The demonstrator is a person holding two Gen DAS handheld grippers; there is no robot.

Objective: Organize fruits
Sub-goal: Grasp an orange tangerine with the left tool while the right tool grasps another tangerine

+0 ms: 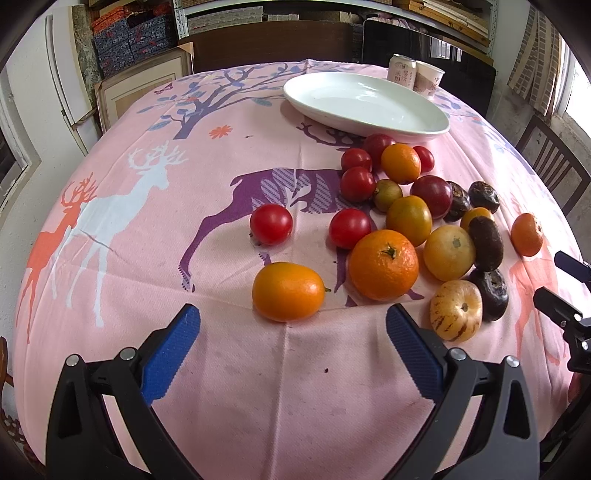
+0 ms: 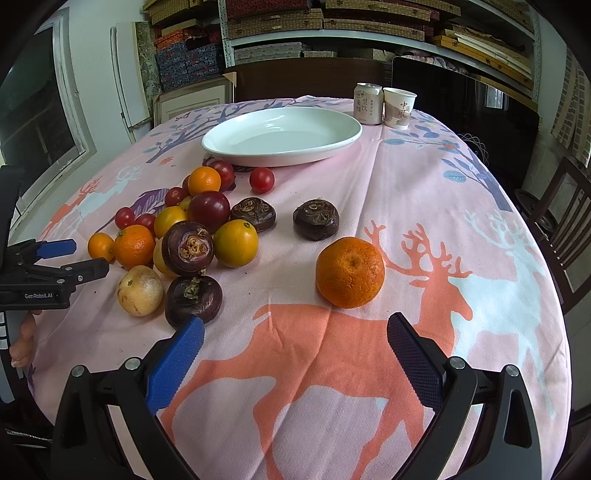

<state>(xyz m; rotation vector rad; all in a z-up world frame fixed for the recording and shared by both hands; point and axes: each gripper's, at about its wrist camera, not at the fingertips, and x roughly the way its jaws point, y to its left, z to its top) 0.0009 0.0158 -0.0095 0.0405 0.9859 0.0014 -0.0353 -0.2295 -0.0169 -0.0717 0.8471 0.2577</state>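
Observation:
A pile of small fruits lies on a pink deer-print tablecloth (image 1: 229, 369): red cherry tomatoes (image 1: 271, 224), a kumquat (image 1: 288, 291), a mandarin (image 1: 384, 264), yellow striped fruits (image 1: 456, 309) and dark water chestnuts (image 2: 187, 248). An empty white plate (image 1: 369, 105) sits beyond them. My left gripper (image 1: 293, 325) is open just short of the kumquat. My right gripper (image 2: 295, 332) is open with a lone mandarin (image 2: 349, 272) just ahead of its fingers. The left gripper (image 2: 70, 258) also shows at the right wrist view's left edge.
A drink can (image 2: 367, 103) and a paper cup (image 2: 399, 107) stand behind the plate. Dark chairs (image 2: 561, 221) ring the table, and shelves of boxes (image 2: 332, 22) fill the back wall. A person's fingers (image 2: 22, 343) show at the left edge.

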